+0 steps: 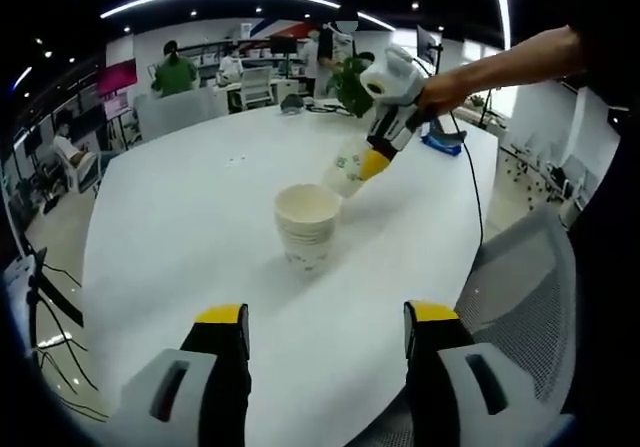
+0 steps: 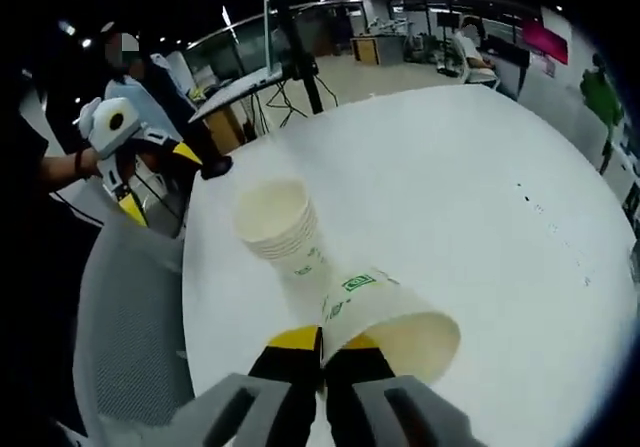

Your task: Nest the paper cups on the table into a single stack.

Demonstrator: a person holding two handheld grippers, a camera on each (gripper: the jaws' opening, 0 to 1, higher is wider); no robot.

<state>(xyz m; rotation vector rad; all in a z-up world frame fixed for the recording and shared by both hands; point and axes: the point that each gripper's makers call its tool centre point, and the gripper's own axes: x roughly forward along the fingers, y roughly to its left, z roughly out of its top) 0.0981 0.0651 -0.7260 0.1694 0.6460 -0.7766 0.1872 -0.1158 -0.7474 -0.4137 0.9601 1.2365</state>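
A stack of nested paper cups (image 1: 306,226) stands upright in the middle of the white table (image 1: 180,217). My left gripper (image 1: 325,337) is open near the table's front edge, well short of the stack. My right gripper (image 1: 372,163) comes in from the far side, shut on a single paper cup (image 1: 345,174) held tilted just above and behind the stack. In the right gripper view the held cup (image 2: 395,322) lies sideways with its wall pinched between my right gripper (image 2: 323,349) fingers, and the stack (image 2: 280,223) sits just beyond it.
A grey mesh chair (image 1: 520,297) stands at the table's right edge. A potted plant (image 1: 350,79) and a blue object (image 1: 440,142) sit at the far end. People sit at desks in the background. A cable (image 1: 478,202) trails off the table.
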